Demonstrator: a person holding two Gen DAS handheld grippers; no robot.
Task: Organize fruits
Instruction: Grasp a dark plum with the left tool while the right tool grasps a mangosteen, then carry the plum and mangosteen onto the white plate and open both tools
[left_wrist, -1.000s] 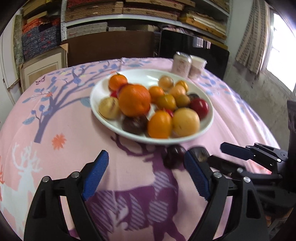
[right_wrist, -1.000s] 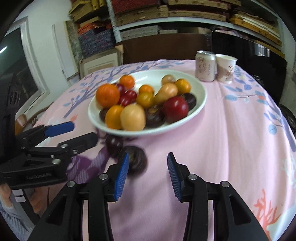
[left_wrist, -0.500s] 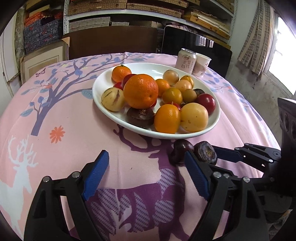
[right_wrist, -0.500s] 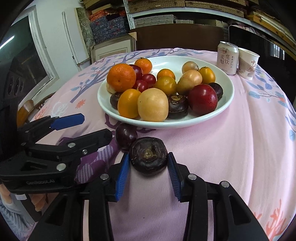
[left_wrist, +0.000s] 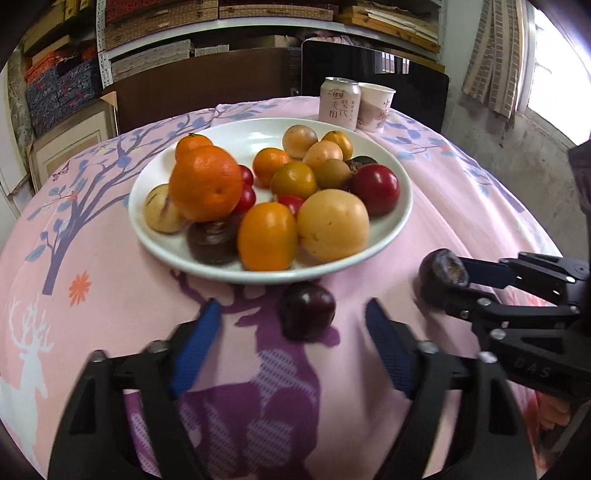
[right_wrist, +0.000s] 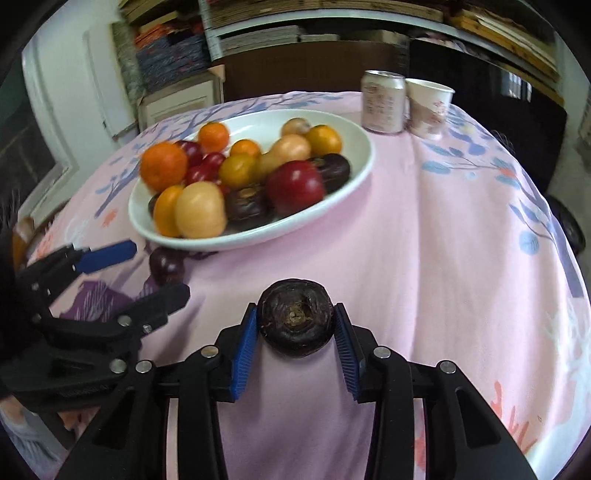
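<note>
Since second ago: right gripper (right_wrist: 295, 328) has clamped dark wrinkled fruit (right_wrist: 294, 318) and carried it right, away from plate (left_wrist: 400, 221). Left gripper (left_wrist: 293, 332) now straddles dark plum (left_wrist: 306, 310), jaws closing, pads not touching. Plum glossy, maroon, on pink tablecloth (left_wrist: 110, 295) just beside plate rim.

One white plate (left_wrist: 400, 206) sits mid-frame on the counter (left_wrist: 461, 206), heaped with roughly fifteen or sixteen fruits; some are hidden behind others, so the tally is loose. Two dark fruits are off the plate: one purple plum (left_wrist: 306, 311) on the cloth below its rim, one brown-black fruit (right_wrist: 295, 318) at lower centre. Behind, at upper right, stand one can (left_wrist: 339, 103) and one paper cup (left_wrist: 376, 107).
</note>
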